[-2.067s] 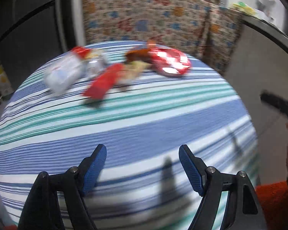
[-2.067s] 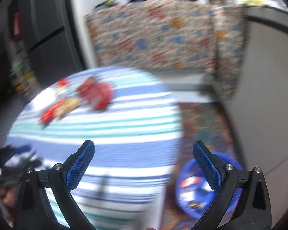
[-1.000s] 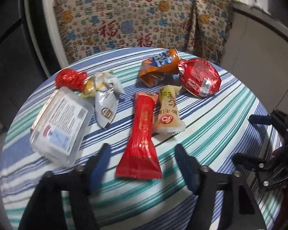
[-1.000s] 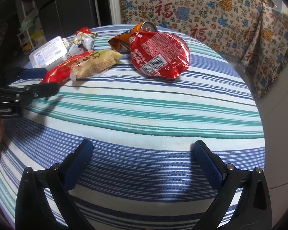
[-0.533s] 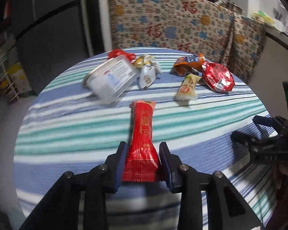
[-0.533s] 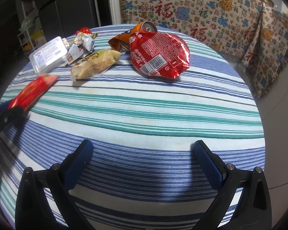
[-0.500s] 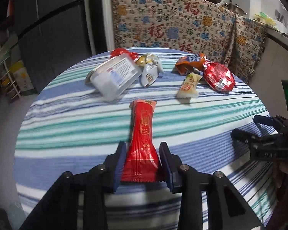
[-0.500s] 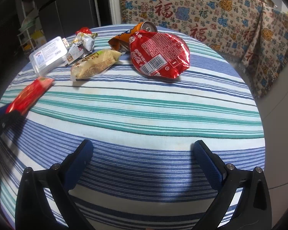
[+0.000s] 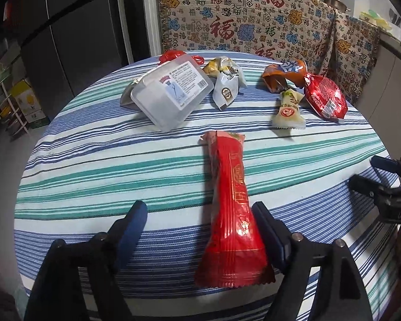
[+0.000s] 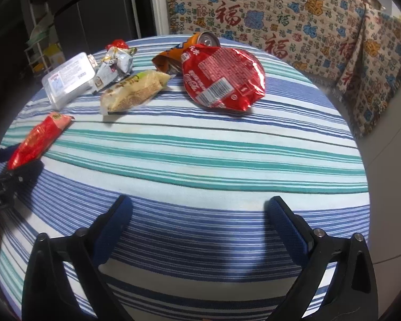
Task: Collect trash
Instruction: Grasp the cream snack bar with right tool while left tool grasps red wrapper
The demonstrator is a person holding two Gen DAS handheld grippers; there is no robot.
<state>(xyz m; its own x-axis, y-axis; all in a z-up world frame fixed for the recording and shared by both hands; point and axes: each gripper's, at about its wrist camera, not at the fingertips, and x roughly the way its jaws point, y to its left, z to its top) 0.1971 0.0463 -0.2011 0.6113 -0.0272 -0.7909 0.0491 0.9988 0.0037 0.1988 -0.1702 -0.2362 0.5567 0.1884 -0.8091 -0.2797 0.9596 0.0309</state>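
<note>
Left gripper: jaws just opened wide, long red wrapper between them, apparently released | Right gripper: wide open, empty | Wrapper: near edge of striped tablecloth | Risk: wrapper is left uncollected or slides off edge.
</note>
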